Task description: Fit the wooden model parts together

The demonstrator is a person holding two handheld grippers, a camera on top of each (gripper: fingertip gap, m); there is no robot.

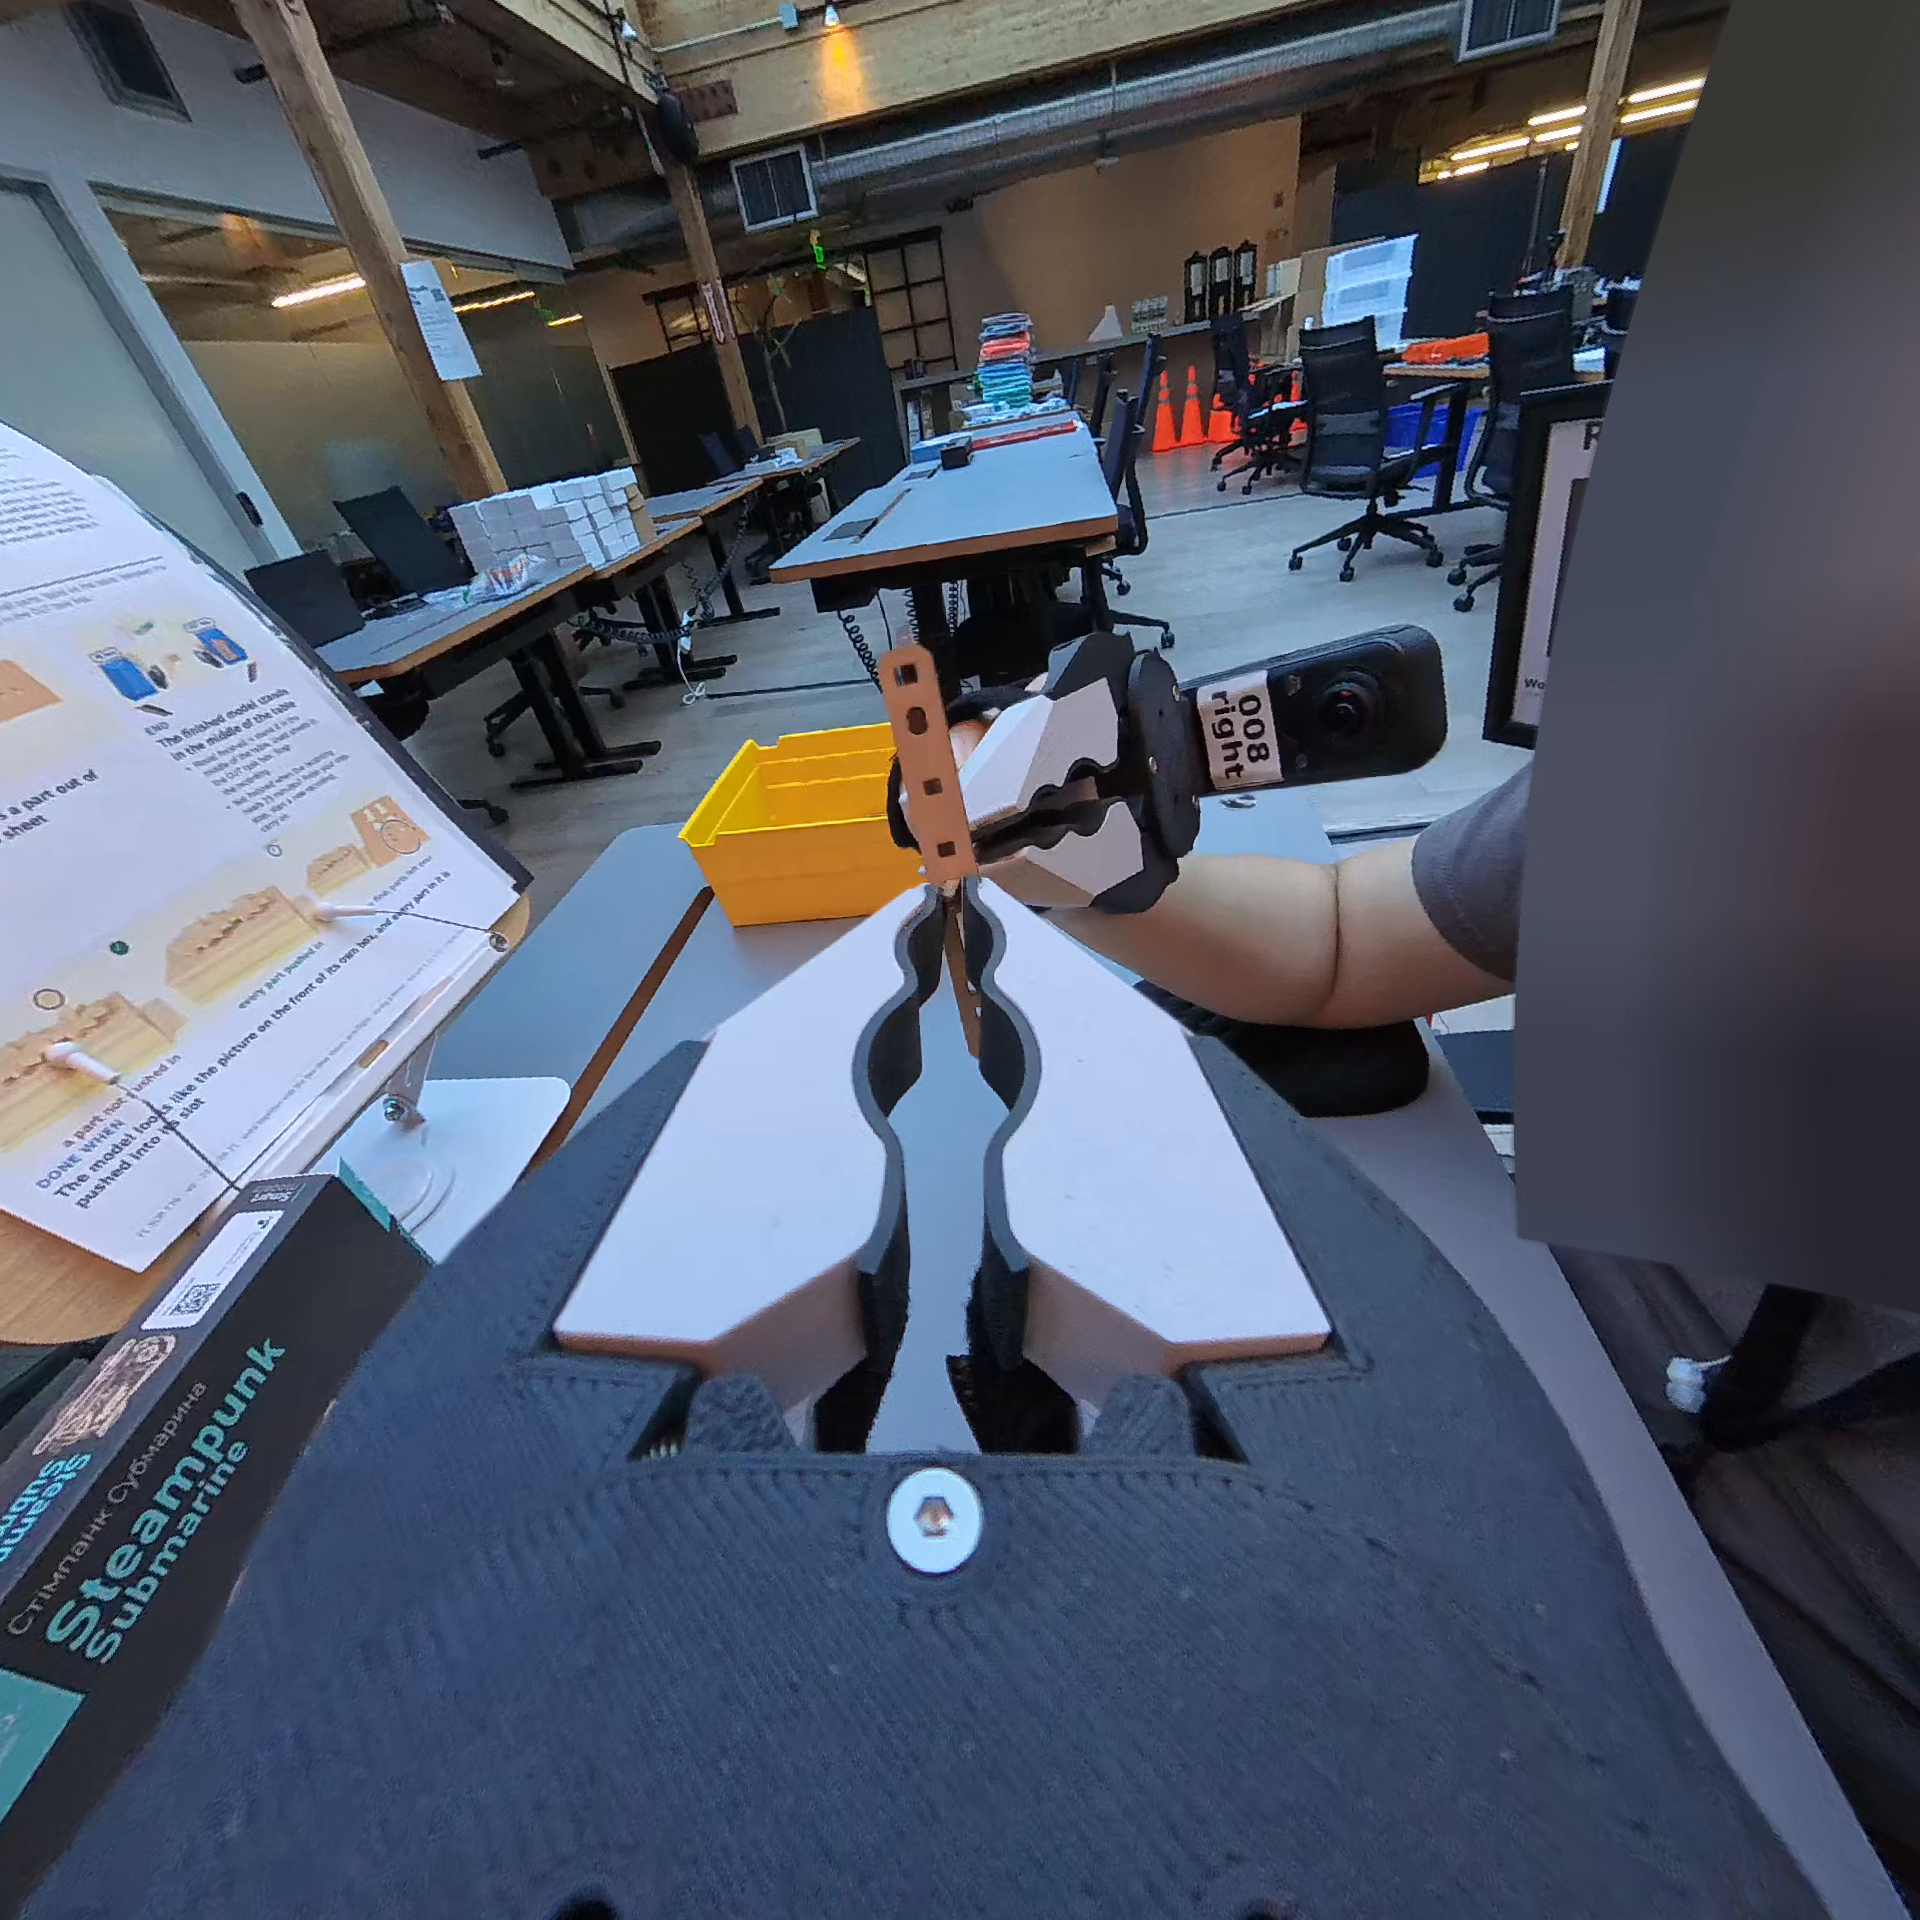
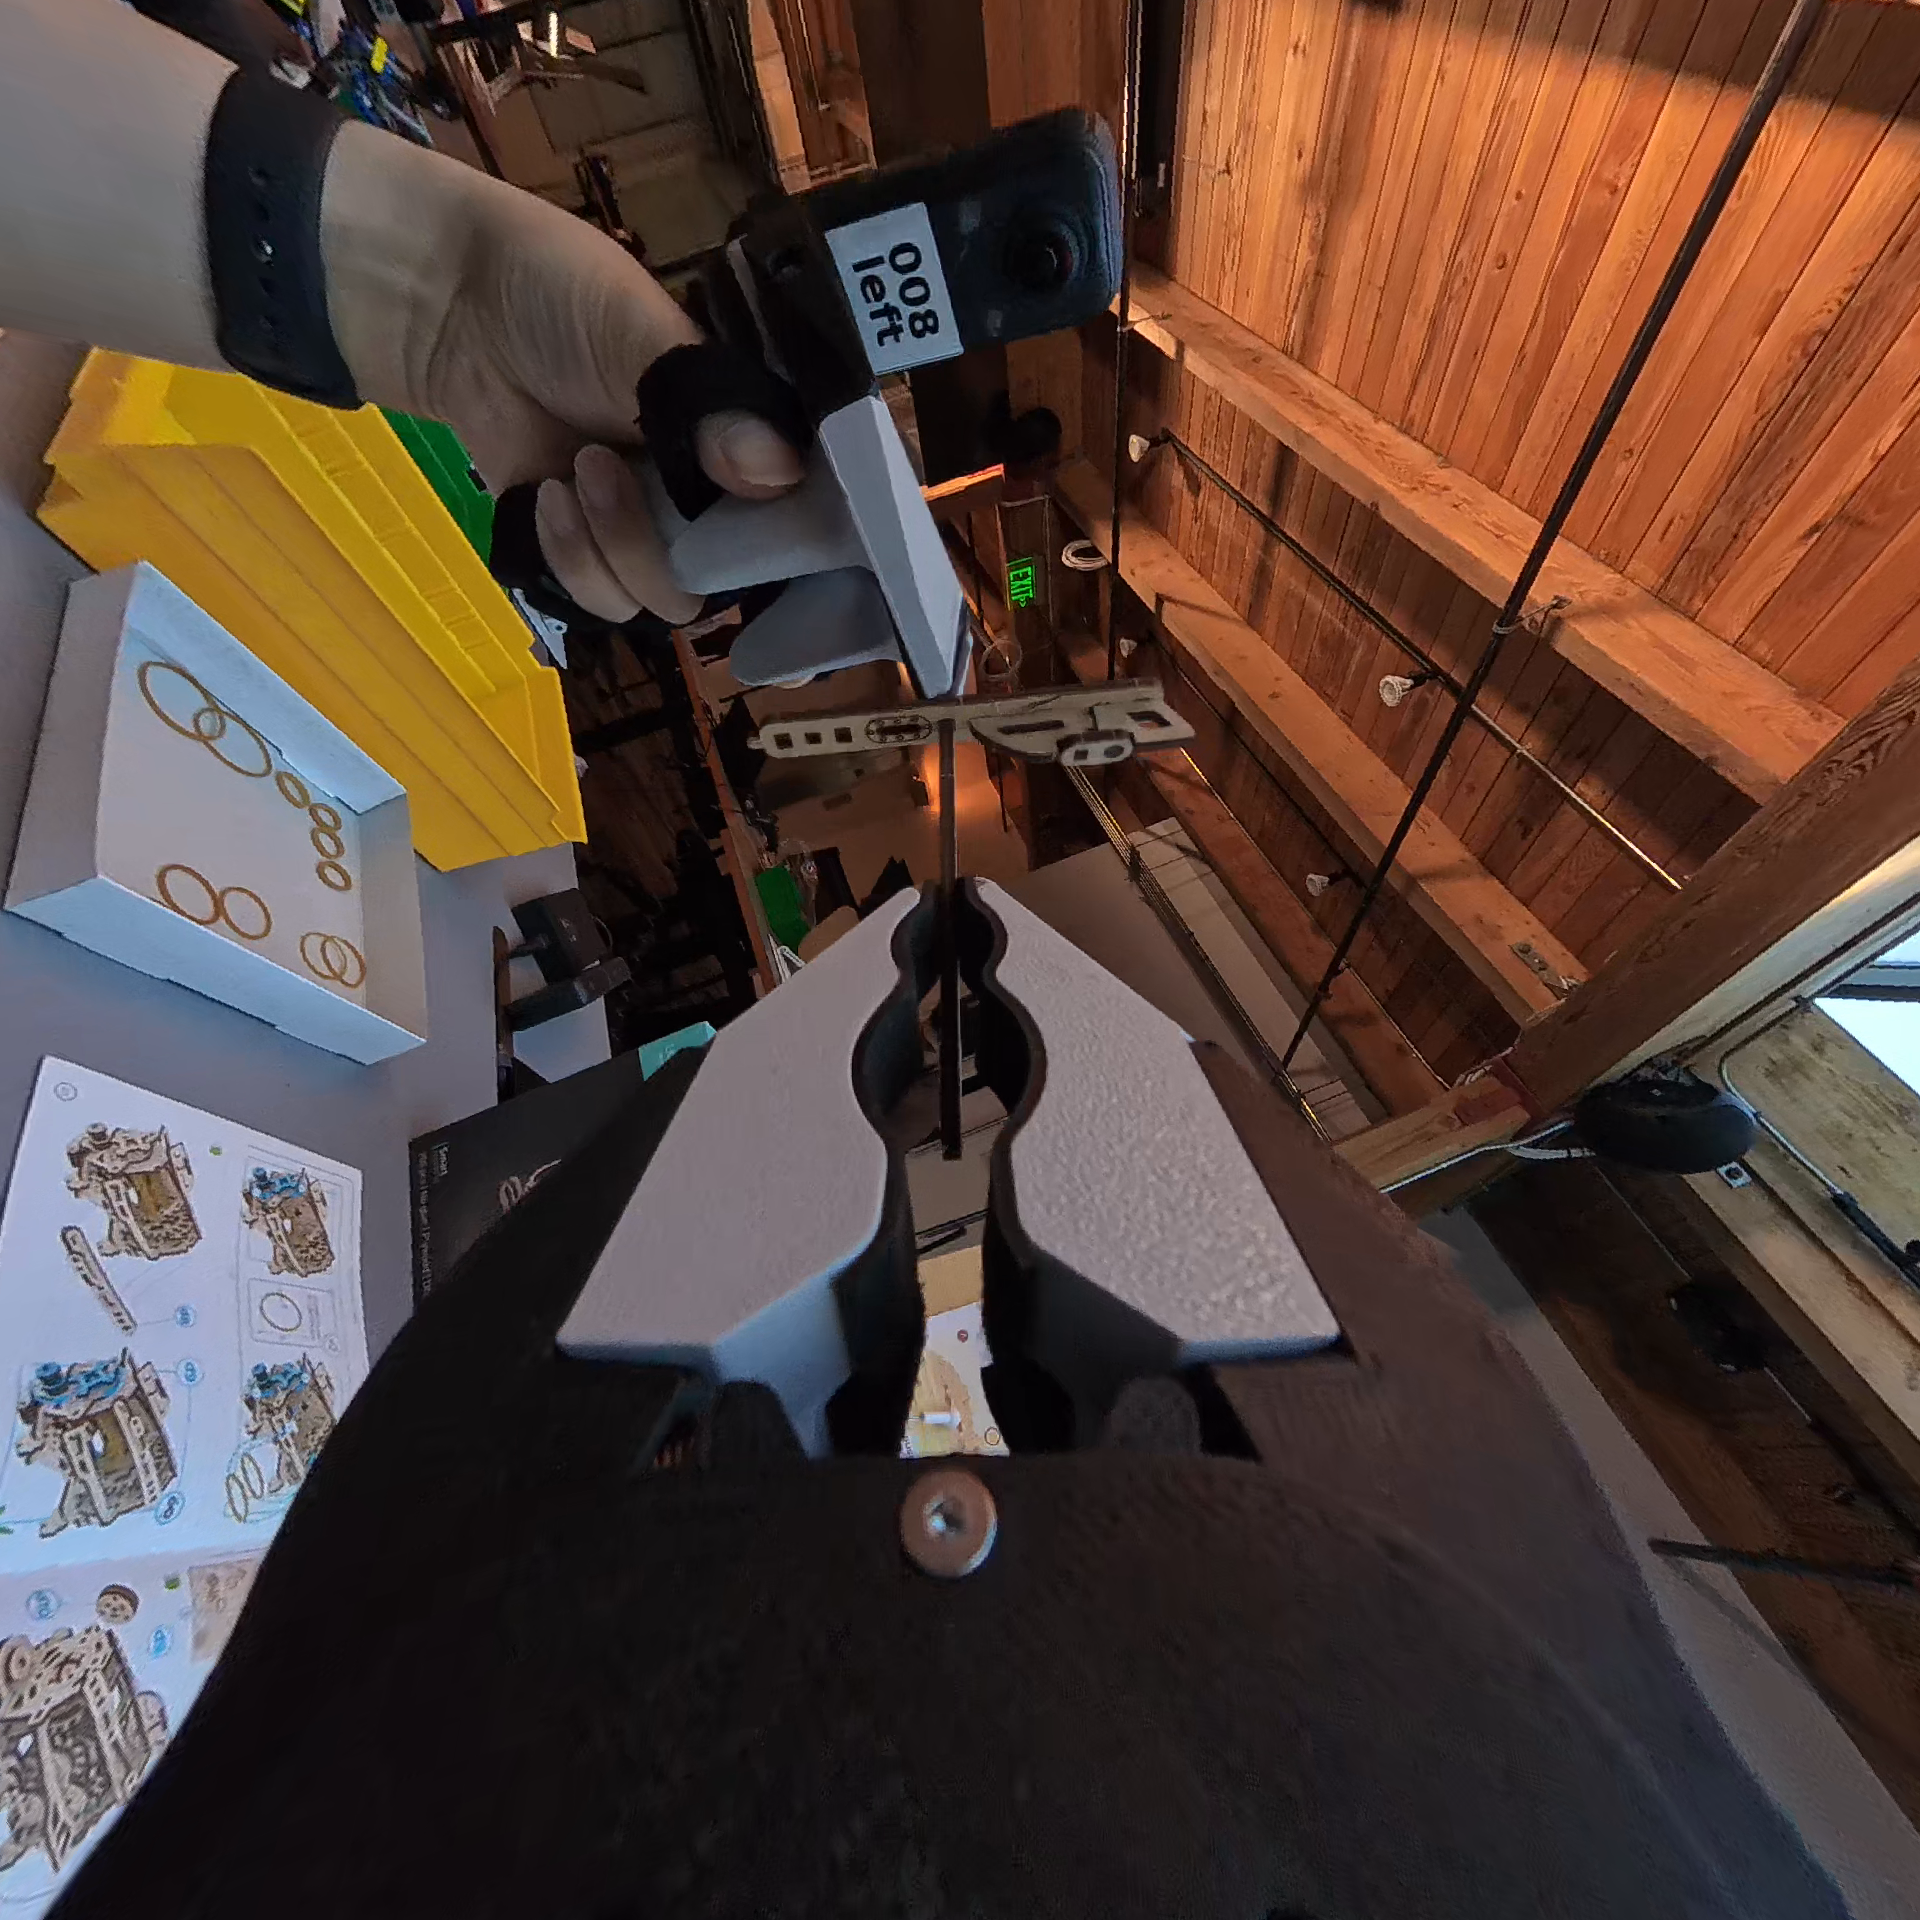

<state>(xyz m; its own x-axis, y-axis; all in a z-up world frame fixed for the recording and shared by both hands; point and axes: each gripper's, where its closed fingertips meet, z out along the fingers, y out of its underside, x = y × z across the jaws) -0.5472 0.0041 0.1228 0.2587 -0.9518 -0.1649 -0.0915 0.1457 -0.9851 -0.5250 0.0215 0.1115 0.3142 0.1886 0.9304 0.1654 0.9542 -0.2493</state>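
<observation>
My left gripper [image 1: 951, 902] is shut on a thin wooden part [image 1: 963, 987], which I see edge-on between its fingers. In the right wrist view this part [image 2: 997, 724] is a flat piece with cut-outs, lying crosswise under the left gripper [image 2: 948, 688]. My right gripper [image 2: 951, 888] is shut on a narrow wooden strip [image 2: 951, 987], also edge-on. In the left wrist view the strip [image 1: 925, 753] shows several square holes and stands upright in the right gripper [image 1: 971, 805]. Both parts are held in the air above the table. The strip's end touches the flat part.
A yellow bin [image 1: 800, 831] stands on the grey table [image 1: 582, 987] behind the grippers. An instruction sheet on a stand [image 1: 208, 831] and a black product box [image 1: 156, 1455] are at the left. A white tray of wooden rings [image 2: 208, 831] and an assembly booklet [image 2: 156, 1299] lie on the table. Tip to tip, the grippers are about 4 centimetres apart.
</observation>
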